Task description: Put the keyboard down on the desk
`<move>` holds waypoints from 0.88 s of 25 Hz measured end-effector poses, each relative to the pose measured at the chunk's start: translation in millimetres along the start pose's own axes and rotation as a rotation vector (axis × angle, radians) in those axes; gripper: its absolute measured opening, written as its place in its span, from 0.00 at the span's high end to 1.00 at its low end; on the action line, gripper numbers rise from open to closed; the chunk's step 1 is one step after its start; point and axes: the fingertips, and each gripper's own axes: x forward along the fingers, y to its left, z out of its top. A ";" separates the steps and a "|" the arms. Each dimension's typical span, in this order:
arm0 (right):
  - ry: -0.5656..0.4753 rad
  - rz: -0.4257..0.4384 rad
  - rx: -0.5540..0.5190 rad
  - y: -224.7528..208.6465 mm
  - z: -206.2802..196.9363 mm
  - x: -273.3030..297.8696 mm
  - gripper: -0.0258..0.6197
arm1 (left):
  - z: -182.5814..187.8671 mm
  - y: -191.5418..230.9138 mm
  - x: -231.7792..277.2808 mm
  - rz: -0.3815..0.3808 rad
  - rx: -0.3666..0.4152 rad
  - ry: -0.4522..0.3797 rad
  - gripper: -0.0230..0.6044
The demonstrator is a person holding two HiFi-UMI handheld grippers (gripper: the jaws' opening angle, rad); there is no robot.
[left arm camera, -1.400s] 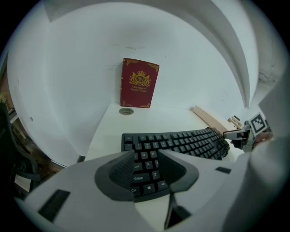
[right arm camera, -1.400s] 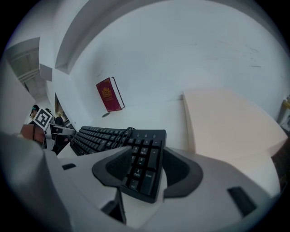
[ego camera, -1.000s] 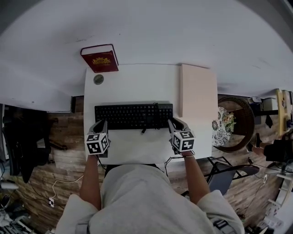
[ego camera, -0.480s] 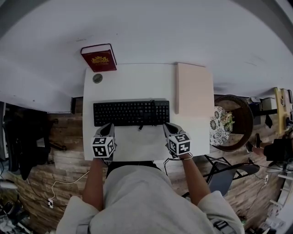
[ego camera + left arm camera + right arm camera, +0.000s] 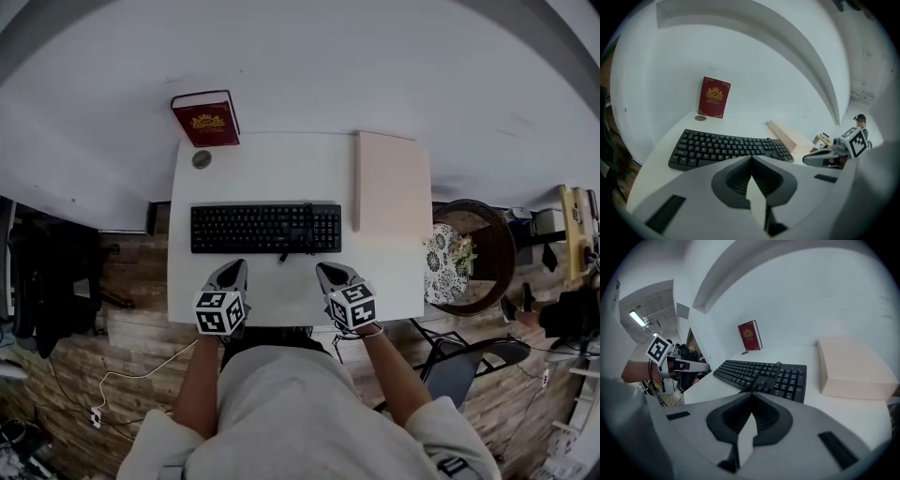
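Left tool [image 5: 236, 267] and right tool [image 5: 324, 271] have backed toward the bottom of the frame, off the keyboard [image 5: 265, 228]. It lies flat mid-table [image 5: 272, 169]. Only their own views show both tools pressed together, empty.

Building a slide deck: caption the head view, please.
Keyboard lies flat on the white desk; left tool and right tool, both shut and empty, sit clear of it.

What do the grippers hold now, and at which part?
Nothing. The left gripper and the right gripper are shut and empty; the keyboard lies on the desk, untouched.
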 end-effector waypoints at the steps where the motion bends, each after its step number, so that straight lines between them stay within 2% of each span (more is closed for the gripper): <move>1: -0.008 0.007 -0.003 4.2 1.1 -1.6 0.95 | 0.7 -4.8 -3.0 -0.004 -0.011 -0.015 0.95; 4: -0.041 0.026 -0.021 15.5 9.4 -5.7 0.95 | 2.3 -17.3 -9.9 -0.009 -0.012 -0.046 0.95; 12: -0.141 0.037 -0.136 35.6 46.7 -21.9 0.95 | 21.3 -53.8 -24.1 -0.033 0.060 -0.108 0.95; 18: -0.214 0.017 -0.188 41.9 76.2 -28.6 0.95 | 51.7 -60.3 -34.9 0.008 0.084 -0.187 0.95; 22: -0.290 -0.033 -0.205 37.2 103.5 -39.5 0.96 | 78.4 -60.9 -50.1 0.045 0.089 -0.277 0.95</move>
